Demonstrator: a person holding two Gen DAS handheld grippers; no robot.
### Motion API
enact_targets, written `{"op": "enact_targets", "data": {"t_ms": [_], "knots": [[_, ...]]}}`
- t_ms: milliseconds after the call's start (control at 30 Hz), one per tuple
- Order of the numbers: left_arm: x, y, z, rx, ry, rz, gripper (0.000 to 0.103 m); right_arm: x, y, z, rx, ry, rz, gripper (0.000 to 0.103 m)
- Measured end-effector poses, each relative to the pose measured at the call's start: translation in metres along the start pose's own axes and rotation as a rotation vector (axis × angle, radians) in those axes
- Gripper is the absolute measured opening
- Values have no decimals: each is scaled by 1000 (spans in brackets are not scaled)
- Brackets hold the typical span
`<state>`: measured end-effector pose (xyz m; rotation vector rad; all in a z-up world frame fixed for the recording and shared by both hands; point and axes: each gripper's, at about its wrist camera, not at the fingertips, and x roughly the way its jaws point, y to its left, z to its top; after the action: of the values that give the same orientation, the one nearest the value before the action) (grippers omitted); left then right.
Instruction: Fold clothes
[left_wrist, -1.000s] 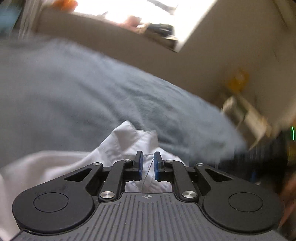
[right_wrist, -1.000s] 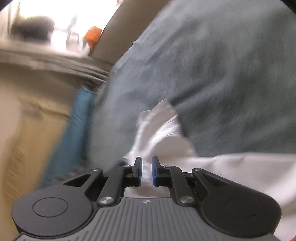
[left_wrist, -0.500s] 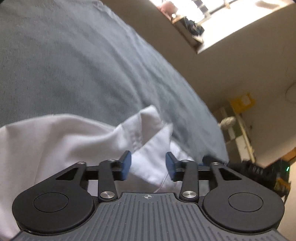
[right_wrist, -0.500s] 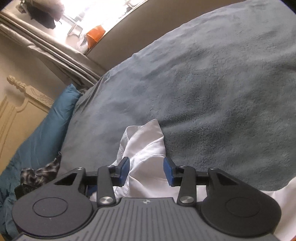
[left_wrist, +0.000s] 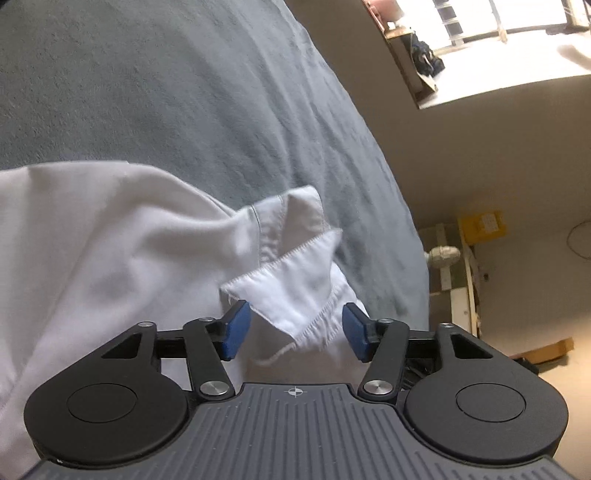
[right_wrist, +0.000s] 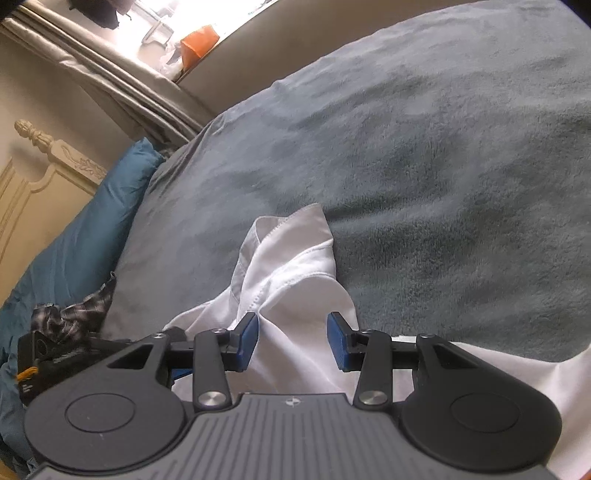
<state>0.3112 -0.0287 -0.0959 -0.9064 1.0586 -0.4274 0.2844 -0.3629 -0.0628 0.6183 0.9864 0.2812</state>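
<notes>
Setting: we look down from both grippers at a bed covered by a grey blanket (left_wrist: 192, 110), soft and fuzzy, filling most of each view.
Garment: a white shirt (left_wrist: 110, 251) lies crumpled on the blanket, spreading under and in front of both grippers; we see it in the right wrist view too (right_wrist: 295, 280).
Left gripper (left_wrist: 295, 330): its jaws are opening; a stitched fold of the shirt lies between the blue pads (left_wrist: 236, 328), but the pads do not press on it, so the cloth is released.
Right gripper (right_wrist: 291, 341): its jaws stand apart with white cloth between and beneath them; the pads (right_wrist: 338, 341) do not clamp the fabric, so this side is released as well.
Left side of right view: a teal pillow (right_wrist: 85, 236) rests beside a cream carved headboard (right_wrist: 40, 158), with a checked cloth (right_wrist: 74, 317) bunched near it.
Background, left view: a beige wall and a bright window (left_wrist: 498, 37).
</notes>
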Motion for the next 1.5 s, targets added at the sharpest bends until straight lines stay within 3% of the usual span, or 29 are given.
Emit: {"op": "enact_targets", "data": {"t_ms": [67,233,300,333,400,500,600,833,1100,1233,1367,1500], "knots": [[9,-1,0,-5,17,19,55,1,-1,-1,2,-4,-4,44],[25,-6,3,-17,-60,32,50,6,0,-3,-14,-2,-22,44],[28,-9,5,-8,-90,28,37,7,3,-5,-43,-6,-46,43],[30,-12,6,8,-94,27,36,8,4,-5,-59,-7,-63,40],[35,-19,7,46,-93,27,23,9,4,-8,-82,-3,-93,33],[43,-31,5,127,-97,48,12,11,2,-12,-111,-3,-133,13],[45,-43,2,218,-134,66,5,9,-1,-15,-114,-32,-141,11],[43,-56,1,393,-263,155,3,14,-5,-14,-107,-65,-185,10],[55,-44,4,446,-307,264,3,27,-15,-13,-91,-62,-248,10],[56,-41,3,475,-324,303,3,11,-9,-10,-81,-97,-275,14],[52,-40,3,480,-331,314,3,-19,15,-7,-178,-201,-267,14],[48,-37,4,462,-340,323,3,0,41,1,-313,-139,-240,14]]}}
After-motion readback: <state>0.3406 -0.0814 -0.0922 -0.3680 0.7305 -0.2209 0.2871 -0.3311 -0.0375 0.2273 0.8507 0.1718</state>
